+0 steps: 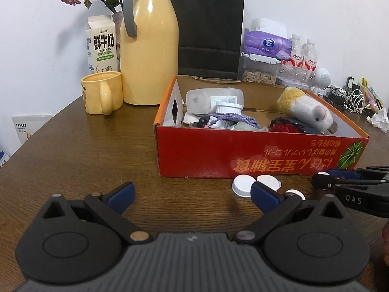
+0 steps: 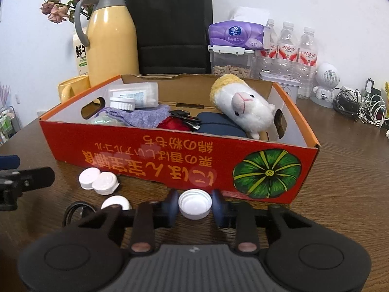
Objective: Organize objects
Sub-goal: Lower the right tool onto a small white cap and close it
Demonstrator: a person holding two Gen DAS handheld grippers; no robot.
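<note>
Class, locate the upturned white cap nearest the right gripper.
In the right wrist view, the white cap sits on the table between the right gripper pads, just before the red box.

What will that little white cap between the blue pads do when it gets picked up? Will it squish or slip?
The white cap looks like hard plastic, so it probably won't squish. Its ridged rim should help the right gripper hold it, though the round shape might let it twist or pop out. It looks hollow, so it is likely very light.

Both wrist cams sit low and close, facing the red box (image 1: 262, 150) (image 2: 180, 160): left cam left of it, right cam centred. Shared: box, yellow flask (image 1: 148, 48) (image 2: 109, 41) behind it.
</note>
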